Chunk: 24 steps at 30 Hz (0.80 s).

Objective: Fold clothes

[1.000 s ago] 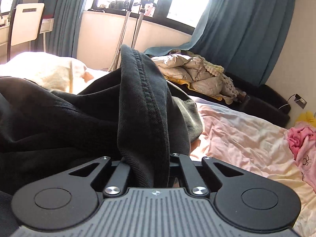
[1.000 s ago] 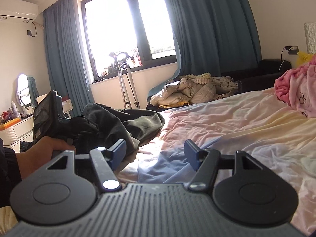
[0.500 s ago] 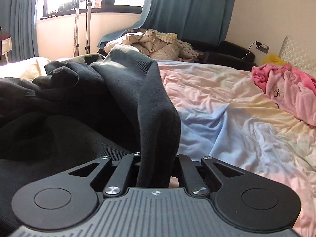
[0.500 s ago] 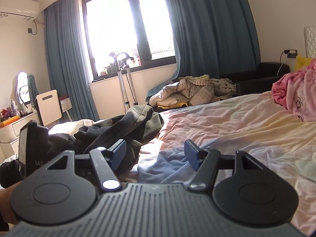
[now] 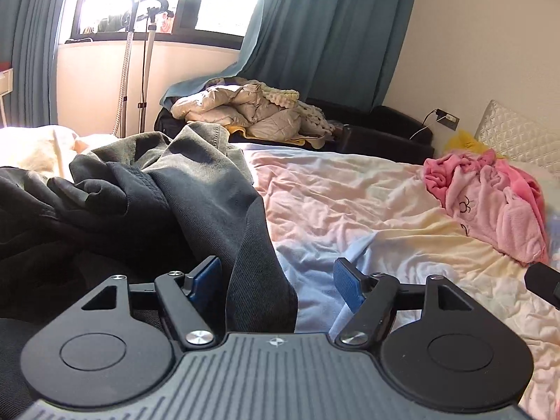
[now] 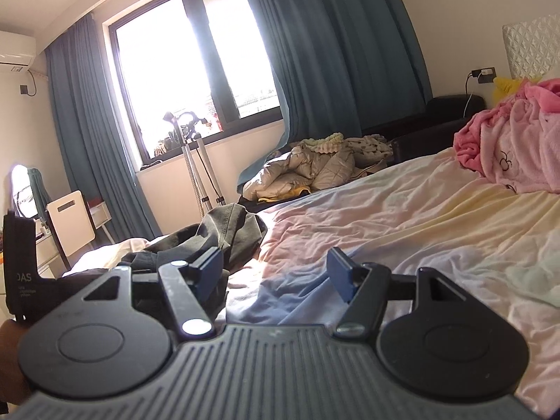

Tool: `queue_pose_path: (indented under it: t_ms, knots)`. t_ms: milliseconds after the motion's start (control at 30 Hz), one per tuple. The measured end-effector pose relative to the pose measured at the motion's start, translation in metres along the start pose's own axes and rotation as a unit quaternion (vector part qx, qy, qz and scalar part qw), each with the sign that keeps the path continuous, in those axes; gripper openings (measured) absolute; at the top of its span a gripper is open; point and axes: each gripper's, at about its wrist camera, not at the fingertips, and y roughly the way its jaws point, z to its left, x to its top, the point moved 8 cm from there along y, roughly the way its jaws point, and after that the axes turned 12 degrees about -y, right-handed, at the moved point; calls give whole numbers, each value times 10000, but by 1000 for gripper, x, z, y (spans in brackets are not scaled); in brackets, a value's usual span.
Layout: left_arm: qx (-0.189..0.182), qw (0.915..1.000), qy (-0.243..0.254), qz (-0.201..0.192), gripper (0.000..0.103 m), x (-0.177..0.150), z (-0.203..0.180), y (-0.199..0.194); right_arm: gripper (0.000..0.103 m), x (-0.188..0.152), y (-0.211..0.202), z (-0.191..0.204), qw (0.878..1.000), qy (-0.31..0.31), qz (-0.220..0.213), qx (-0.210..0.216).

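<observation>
A dark grey-black garment (image 5: pixel 196 196) lies crumpled on the left part of the bed (image 5: pixel 350 203). One fold of it runs down between the fingers of my left gripper (image 5: pixel 276 280), whose jaws stand wide apart and do not clamp it. In the right wrist view the same garment (image 6: pixel 224 234) lies just beyond my right gripper (image 6: pixel 274 273), which is open and empty above the pastel sheet (image 6: pixel 402 231). The body of the left gripper (image 6: pixel 21 273) shows at the left edge of that view.
A pink fleece garment (image 5: pixel 490 203) is heaped at the bed's right, near a quilted pillow (image 5: pixel 514 136). A beige puffer jacket (image 5: pixel 241 108) lies on a black sofa (image 5: pixel 385 129) beyond the bed. A garment steamer stand (image 5: pixel 140 56) stands by the window.
My left gripper has opened and let go of the dark garment it was clamping. The garment has dropped lower onto the bed. The right gripper has stayed open and shifted only slightly.
</observation>
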Motion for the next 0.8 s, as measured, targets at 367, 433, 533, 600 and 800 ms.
queue_pose_path:
  t_ms: [367, 433, 533, 600, 800]
  knots:
    - [1036, 9922, 566, 410, 11, 11, -8, 68, 68, -5, 2, -20, 9997, 167, 68, -171]
    - [806, 9925, 859, 317, 11, 10, -22, 53, 68, -11, 7, -22, 9994, 224, 175, -180]
    - [295, 9956, 814, 365, 11, 6, -35, 16, 68, -16, 9, -22, 9991, 317, 252, -130]
    - [40, 9947, 966, 363, 11, -4, -42, -13, 68, -17, 9, -20, 9991, 297, 265, -122]
    - [-166, 9862, 1396, 869, 11, -69, -16, -66, 68, -24, 13, -15, 9983, 370, 428, -102]
